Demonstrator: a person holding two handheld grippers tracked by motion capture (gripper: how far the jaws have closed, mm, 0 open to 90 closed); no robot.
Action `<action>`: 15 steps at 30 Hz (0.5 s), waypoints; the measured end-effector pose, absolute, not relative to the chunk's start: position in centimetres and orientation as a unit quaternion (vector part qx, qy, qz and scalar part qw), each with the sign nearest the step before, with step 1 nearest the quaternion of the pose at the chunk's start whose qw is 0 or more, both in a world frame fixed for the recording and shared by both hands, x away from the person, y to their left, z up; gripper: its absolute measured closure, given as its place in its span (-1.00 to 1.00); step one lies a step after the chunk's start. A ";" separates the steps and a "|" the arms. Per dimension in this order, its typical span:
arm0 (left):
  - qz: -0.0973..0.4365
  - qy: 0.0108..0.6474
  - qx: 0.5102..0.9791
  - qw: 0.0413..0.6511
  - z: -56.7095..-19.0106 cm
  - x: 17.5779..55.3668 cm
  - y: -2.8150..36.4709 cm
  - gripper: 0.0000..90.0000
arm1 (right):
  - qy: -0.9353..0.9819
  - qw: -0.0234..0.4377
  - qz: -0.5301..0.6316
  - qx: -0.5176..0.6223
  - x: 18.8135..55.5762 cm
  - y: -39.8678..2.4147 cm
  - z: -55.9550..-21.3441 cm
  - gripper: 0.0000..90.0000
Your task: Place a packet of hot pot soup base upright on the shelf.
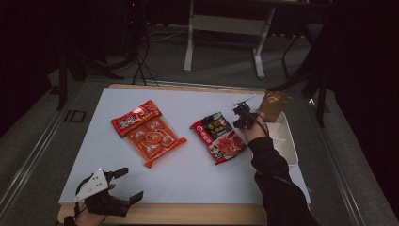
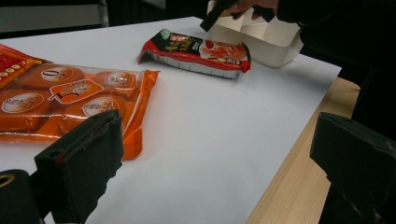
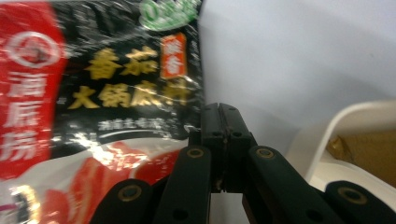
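The right tongs are pressed together on nothing, sitting between the red-and-black sauce packet and the white tray. My guess is the packet goes into the tray next, so the jaws must spread and bite its edge at about nine o'clock from them. The tray holds a brown pouch at its twelve o'clock end. The left tongs rest apart at the counter's seven o'clock corner.
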State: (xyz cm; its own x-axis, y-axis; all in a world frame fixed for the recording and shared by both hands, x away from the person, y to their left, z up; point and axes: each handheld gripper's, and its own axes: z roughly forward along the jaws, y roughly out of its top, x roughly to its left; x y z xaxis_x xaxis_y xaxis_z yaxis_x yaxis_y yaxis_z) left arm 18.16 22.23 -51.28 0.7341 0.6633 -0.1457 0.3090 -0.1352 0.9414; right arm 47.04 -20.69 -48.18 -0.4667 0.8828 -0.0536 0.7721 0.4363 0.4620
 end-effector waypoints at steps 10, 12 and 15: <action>0.155 0.330 0.737 0.570 -51.3 18.2 22.2 -0.94 | 0.839 0.137 0.150 0.505 47.4 -20.7 -49.5 1.00; 0.155 0.331 0.736 0.569 -51.3 18.2 22.2 -0.94 | 0.841 0.136 0.144 0.504 47.4 -20.7 -49.9 1.00; 0.155 0.331 0.736 0.570 -51.3 18.2 22.2 -0.94 | 0.845 0.124 0.130 0.504 47.6 -20.7 -50.6 1.00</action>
